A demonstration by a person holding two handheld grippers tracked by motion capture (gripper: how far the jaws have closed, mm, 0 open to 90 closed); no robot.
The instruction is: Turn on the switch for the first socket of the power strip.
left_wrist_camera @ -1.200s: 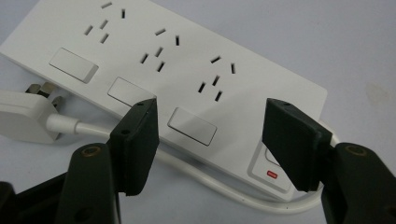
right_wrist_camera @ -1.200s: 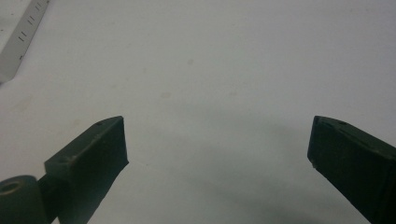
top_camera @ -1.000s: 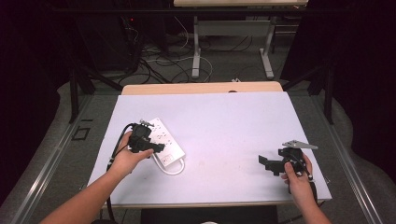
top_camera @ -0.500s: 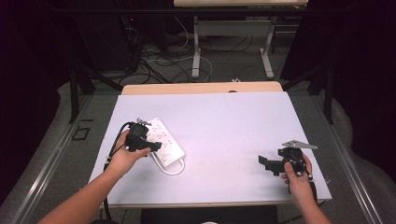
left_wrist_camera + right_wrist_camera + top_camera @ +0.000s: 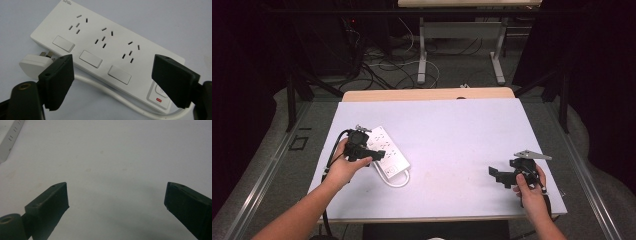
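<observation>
The white table (image 5: 452, 150) spreads out under me, bare across its middle and right. Over on its left part lies the white power strip (image 5: 387, 149), set at a slant, three socket groups along its top with a grey switch beneath each, and a rocker switch with a red mark at one end. Its white cord (image 5: 396, 180) curls out in a loop off the near end, right beside the body, and in my left gripper view the white plug (image 5: 33, 65) lies flat on the table just beside the strip's long edge, prongs pointing toward it.

My left gripper (image 5: 371, 156) hangs right over the strip's near long edge, my left hand (image 5: 343, 167) wrapped around it. The jaws have just been opening, and they stand wide and released; the strip sits below and between them, but the pads press on nothing.

My right gripper (image 5: 495, 175) is well apart from all that, low over the bare table near the right edge, my right hand (image 5: 528, 192) behind it. Jaws spread wide there too, nothing between them but tabletop, with a corner of the strip off at the top left of that view
</observation>
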